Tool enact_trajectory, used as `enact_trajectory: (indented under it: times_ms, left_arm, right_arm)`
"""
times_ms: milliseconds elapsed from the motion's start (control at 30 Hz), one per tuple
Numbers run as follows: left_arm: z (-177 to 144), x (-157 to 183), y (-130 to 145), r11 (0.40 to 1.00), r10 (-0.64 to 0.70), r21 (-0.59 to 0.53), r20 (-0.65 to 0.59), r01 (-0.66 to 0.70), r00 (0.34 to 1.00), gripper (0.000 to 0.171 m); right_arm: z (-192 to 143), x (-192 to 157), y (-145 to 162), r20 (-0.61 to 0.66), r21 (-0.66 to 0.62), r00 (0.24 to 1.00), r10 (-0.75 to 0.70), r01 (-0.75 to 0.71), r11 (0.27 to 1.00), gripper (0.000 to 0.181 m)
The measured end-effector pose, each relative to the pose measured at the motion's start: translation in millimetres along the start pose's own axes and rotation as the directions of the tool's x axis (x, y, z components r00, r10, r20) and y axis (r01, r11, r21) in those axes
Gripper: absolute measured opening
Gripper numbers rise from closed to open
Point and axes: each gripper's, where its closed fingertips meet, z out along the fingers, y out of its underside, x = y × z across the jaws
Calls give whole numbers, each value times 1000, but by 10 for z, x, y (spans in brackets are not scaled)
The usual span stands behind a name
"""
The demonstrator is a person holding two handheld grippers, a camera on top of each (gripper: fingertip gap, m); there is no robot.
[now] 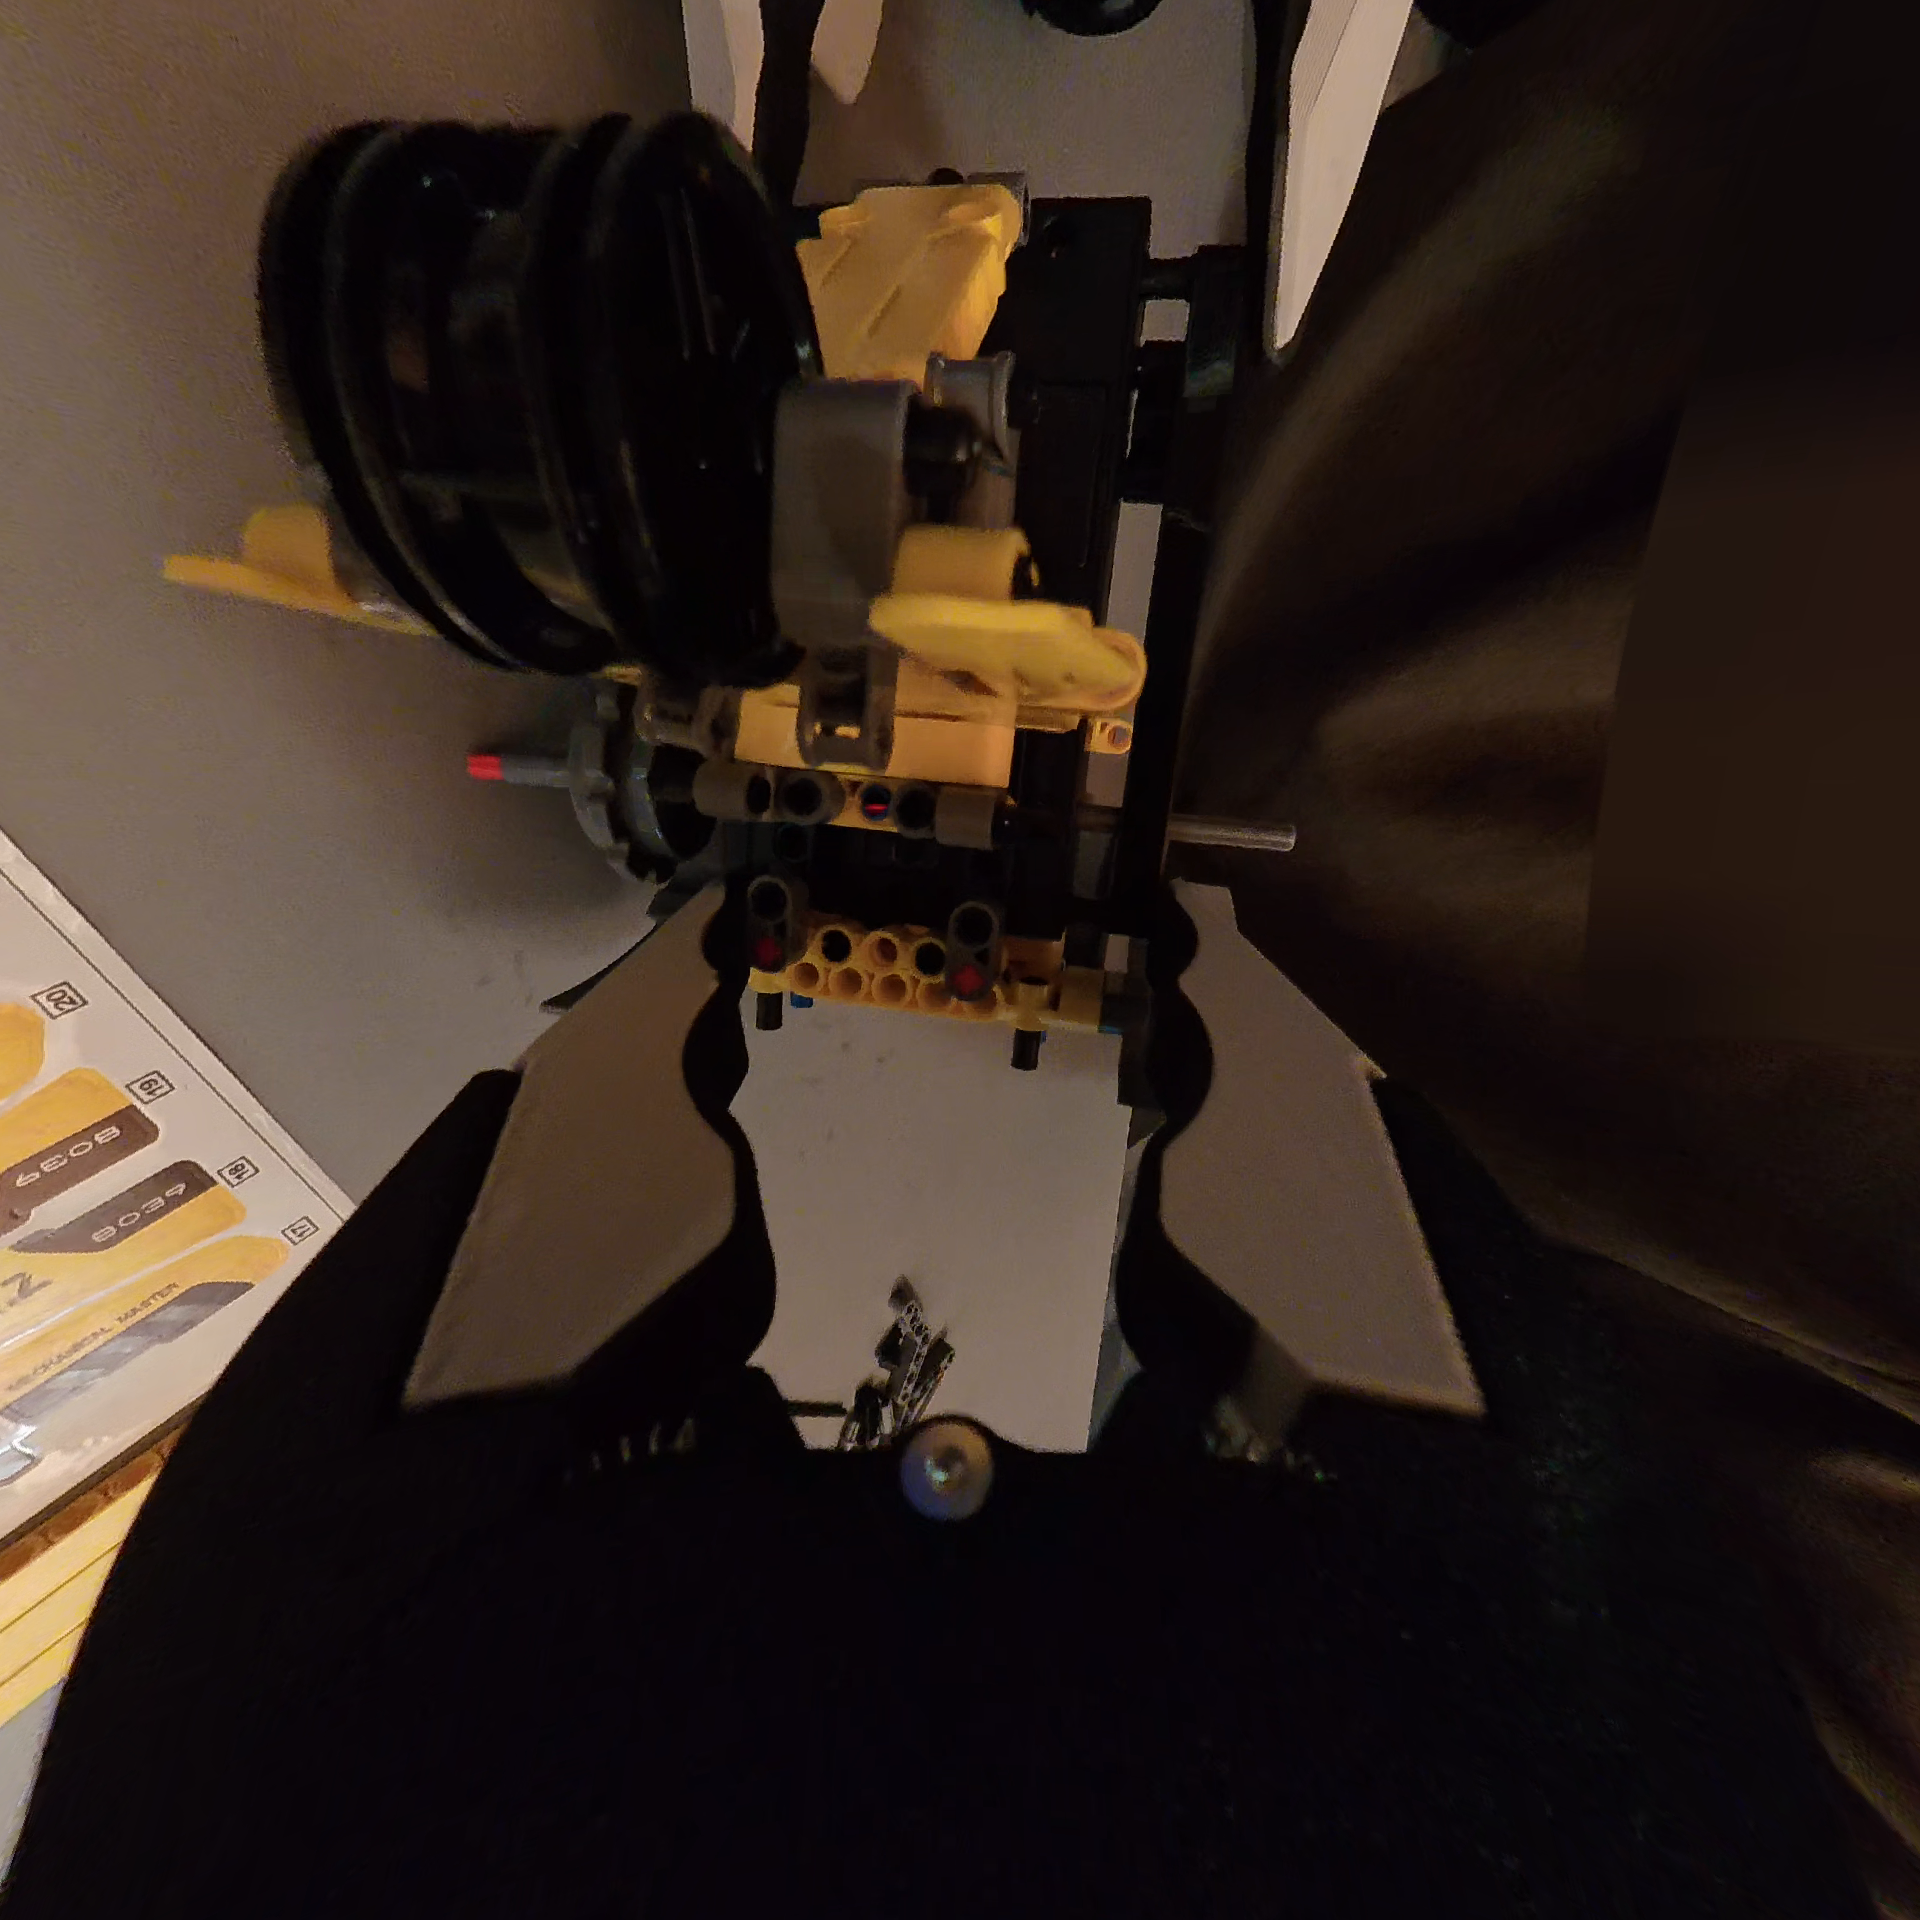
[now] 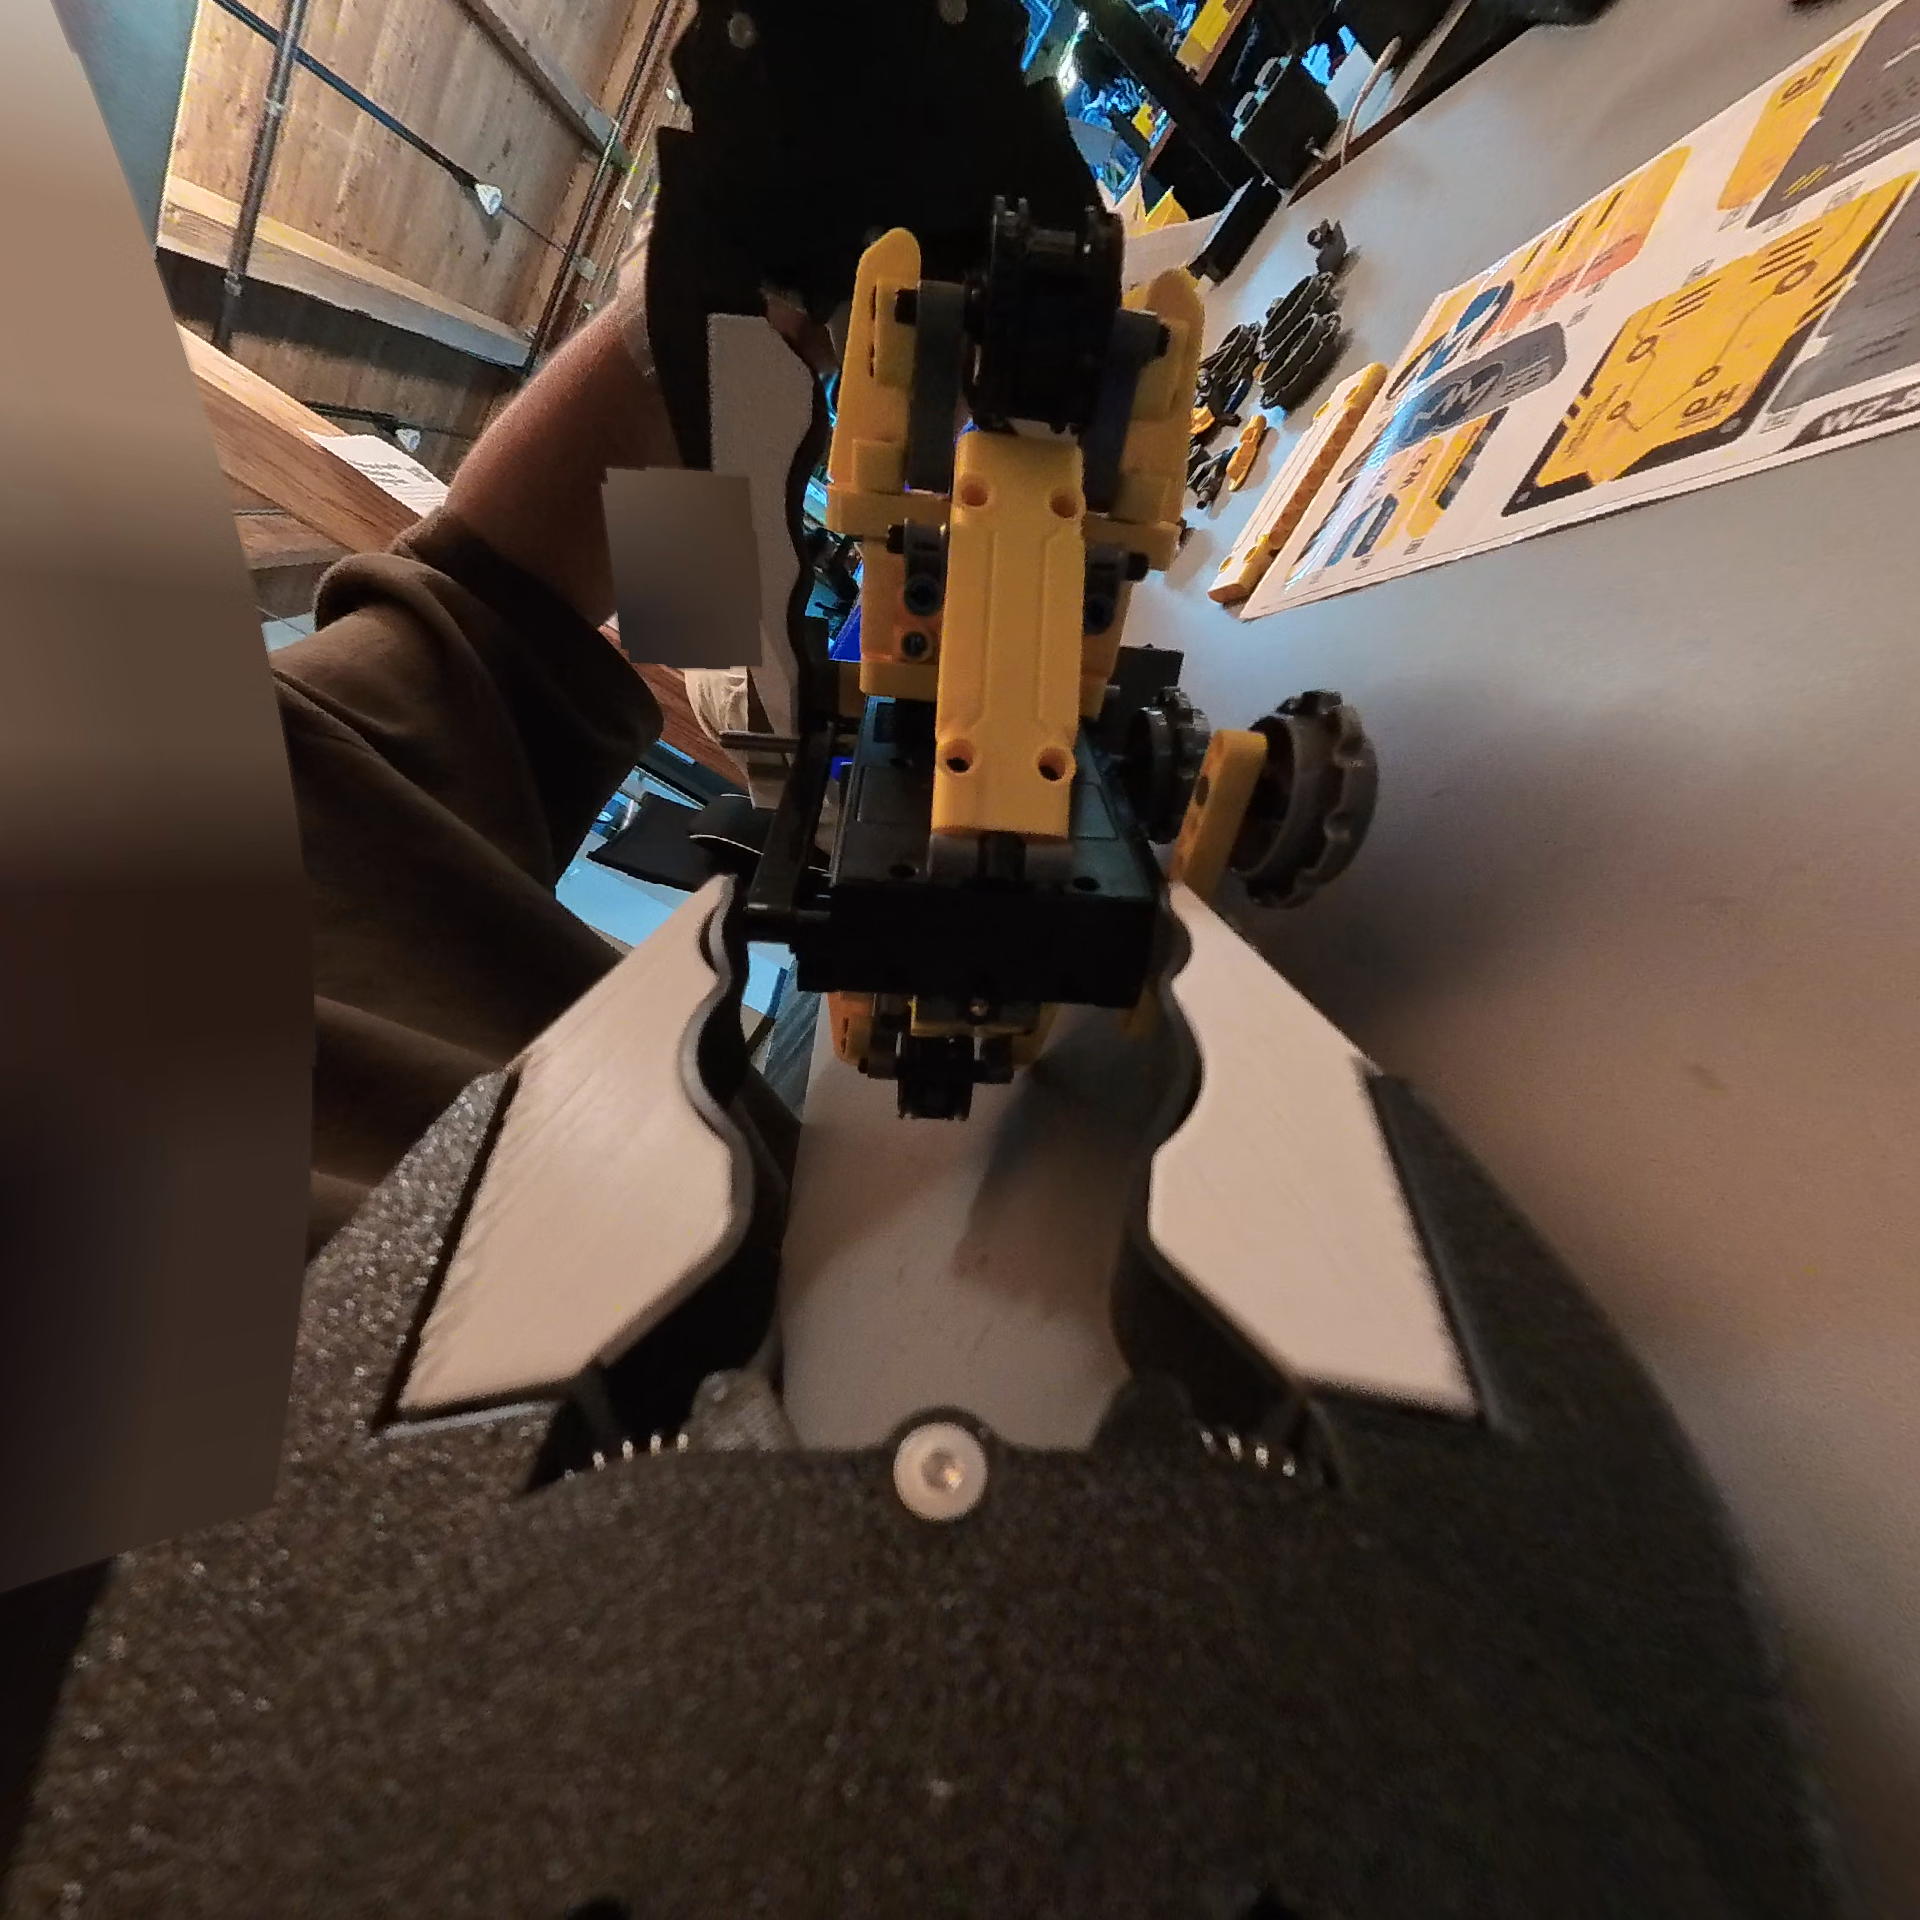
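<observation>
A yellow and black brick-built vehicle model [image 1: 935, 665] is held off the grey table between both grippers. My left gripper [image 1: 945, 930] is shut on its yellow pin-hole end, with a big black wheel [image 1: 520, 395] at the model's left. My right gripper [image 2: 951, 920] is shut on the black block at the model's [image 2: 997, 623] other end. A grey wheel hub [image 2: 1309, 800] sticks out on the model's right. One of the left gripper's fingers [image 2: 753, 416] shows at the model's far end in the right wrist view. One of the right gripper's pale fingers [image 1: 1335, 156] shows at the top of the left wrist view.
Sticker sheets [image 2: 1662, 312] lie on the grey table [image 2: 1558, 831], and one sheet [image 1: 114, 1195] lies at lower left in the left wrist view. Loose black tyres [image 2: 1299, 322] and yellow parts [image 2: 1247, 457] lie beyond. A person's brown sleeve [image 2: 447, 790] is at the left. A yellow piece [image 1: 249, 571] lies under the wheel. About 9 cm separates my left fingertips from my right.
</observation>
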Motion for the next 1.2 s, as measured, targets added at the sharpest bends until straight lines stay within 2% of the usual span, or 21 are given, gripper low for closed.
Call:
enact_trajectory:
  times_ms: [833,1000,1100,1200]
  left_arm:
    - [-9,-3,-21,998,-10,65,-22,11,1000,75]
    - [-92,-48,8,996,20,89,23,-22,1000,86]
    - [-127,-33,-30,991,31,129,8,-32,999,92]
    - [-94,-31,-42,992,38,122,-9,-36,999,101]
  right_arm:
    - [-21,-4,-6,-9,6,1000,19,-19,1000,74]
    - [-37,-7,5,-5,1,1000,8,-8,1000,74]
    - [-55,-11,10,-2,-2,1000,7,-7,1000,75]
    - [-63,-14,13,-2,-2,1000,6,-6,1000,75]
